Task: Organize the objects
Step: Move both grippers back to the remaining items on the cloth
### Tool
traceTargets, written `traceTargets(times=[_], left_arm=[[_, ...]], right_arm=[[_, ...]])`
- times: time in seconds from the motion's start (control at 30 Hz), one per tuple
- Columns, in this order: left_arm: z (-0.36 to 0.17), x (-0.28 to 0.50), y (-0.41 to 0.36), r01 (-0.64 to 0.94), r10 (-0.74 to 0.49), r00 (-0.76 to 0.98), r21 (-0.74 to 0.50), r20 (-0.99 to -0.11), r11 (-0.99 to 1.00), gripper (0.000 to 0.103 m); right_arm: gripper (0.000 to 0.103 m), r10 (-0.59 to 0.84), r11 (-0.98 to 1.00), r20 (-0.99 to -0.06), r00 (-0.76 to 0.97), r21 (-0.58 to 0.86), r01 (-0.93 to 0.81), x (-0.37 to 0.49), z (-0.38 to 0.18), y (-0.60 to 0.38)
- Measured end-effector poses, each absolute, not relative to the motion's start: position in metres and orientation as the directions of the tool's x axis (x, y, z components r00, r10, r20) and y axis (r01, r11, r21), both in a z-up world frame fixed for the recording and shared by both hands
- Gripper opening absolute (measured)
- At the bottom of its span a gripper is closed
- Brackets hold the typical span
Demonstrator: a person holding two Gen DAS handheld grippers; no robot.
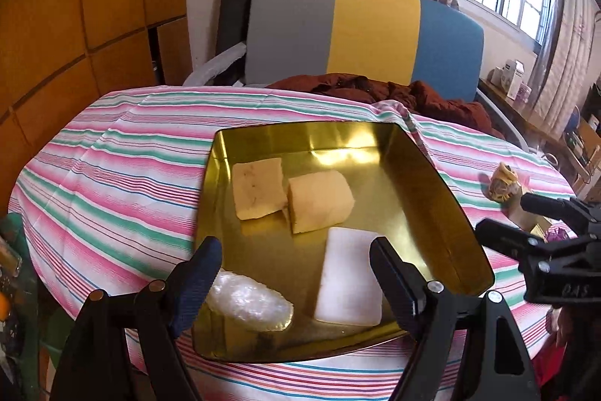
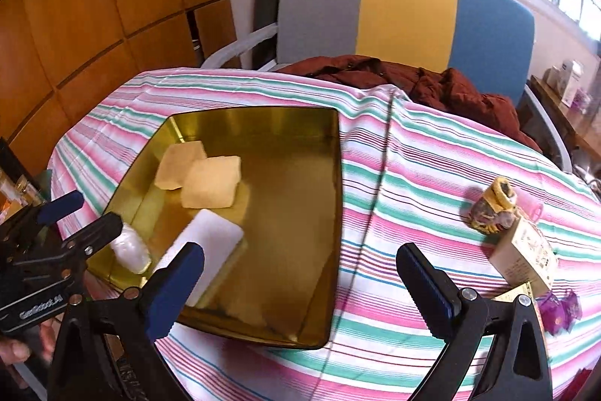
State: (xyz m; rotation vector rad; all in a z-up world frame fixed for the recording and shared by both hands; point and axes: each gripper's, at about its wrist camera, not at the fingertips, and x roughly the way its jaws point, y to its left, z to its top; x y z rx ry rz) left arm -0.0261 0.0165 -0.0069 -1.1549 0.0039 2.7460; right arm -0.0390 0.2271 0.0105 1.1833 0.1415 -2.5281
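A shiny gold tray (image 1: pixel 443 198) (image 2: pixel 300 213) lies on the striped tablecloth. In it rest two tan blocks (image 1: pixel 259 188) (image 1: pixel 321 203), a white block (image 1: pixel 347 280) (image 2: pixel 210 243) and a clear plastic-wrapped bundle (image 1: pixel 249 303) (image 2: pixel 131 248). My left gripper (image 1: pixel 296 264) hovers open over the tray's near edge, nothing between its fingers. My right gripper (image 2: pixel 300 273) stands open above the tray's right rim and the cloth, also holding nothing. On the cloth to the right sit a yellow-wrapped packet (image 2: pixel 492 209) (image 1: pixel 503 183), a small cardboard box (image 2: pixel 529 258) and purple wrapped pieces (image 2: pixel 559 310).
The round table (image 2: pixel 413 156) has a dark red jacket (image 2: pixel 450 85) lying at its far edge. Behind it stands a chair with a grey, yellow and blue back (image 2: pixel 405 14). Wooden cabinets (image 1: pixel 75 25) fill the left. A hand (image 2: pixel 22 348) holds the left gripper.
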Motion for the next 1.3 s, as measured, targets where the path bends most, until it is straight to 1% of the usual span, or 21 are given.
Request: traceTargets(times=[0.3, 0.5, 0.63, 0.73, 0.9, 1.0, 1.1, 1.23, 1.3], left_arm=[[-0.011, -0.029, 0.022, -0.175, 0.177, -0.671, -0.079, -0.720, -0.981, 0.082], [-0.009, -0.033, 0.015, -0.155, 0.202, -0.677, -0.131, -0.708, -0.979, 0.082], [-0.008, -0.035, 0.020, -0.170, 0.213, -0.670, -0.132, -0.711, -0.977, 0.081], [-0.007, -0.036, 0.027, -0.191, 0.224, -0.665, -0.128, -0.712, -0.973, 0.081], [-0.005, -0.038, 0.043, -0.232, 0.252, -0.651, -0.129, -0.716, -0.964, 0.081], [0.000, -0.040, 0.058, -0.268, 0.268, -0.643, -0.118, -0.717, -0.956, 0.081], [0.006, -0.045, 0.079, -0.314, 0.298, -0.635, -0.114, -0.713, -0.943, 0.081], [0.011, -0.050, 0.116, -0.392, 0.352, -0.611, -0.116, -0.709, -0.913, 0.081], [0.014, -0.053, 0.130, -0.423, 0.377, -0.598, -0.121, -0.708, -0.898, 0.081]], right_arm=[[0.103, -0.201, -0.952, -0.791, -0.578, 0.020, 0.304, -0.062, -0.002, 0.254], [0.103, -0.151, -0.975, -0.815, -0.560, 0.030, 0.220, -0.082, -0.013, 0.302], [0.103, -0.093, -0.993, -0.817, -0.569, 0.039, 0.108, -0.098, -0.016, 0.354], [0.103, -0.031, -0.999, -0.814, -0.580, 0.043, -0.008, -0.110, -0.020, 0.399], [0.103, 0.044, -0.967, -0.804, -0.593, 0.116, -0.229, -0.121, -0.031, 0.479], [0.103, 0.004, -0.903, -0.817, -0.577, 0.244, -0.353, -0.120, -0.048, 0.519], [0.103, -0.086, -0.821, -0.824, -0.560, 0.377, -0.429, -0.120, -0.061, 0.542], [0.103, -0.080, -0.822, -0.828, -0.555, 0.370, -0.434, -0.120, -0.061, 0.538], [0.103, -0.118, -0.824, -0.822, -0.557, 0.394, -0.407, -0.121, -0.060, 0.535]])
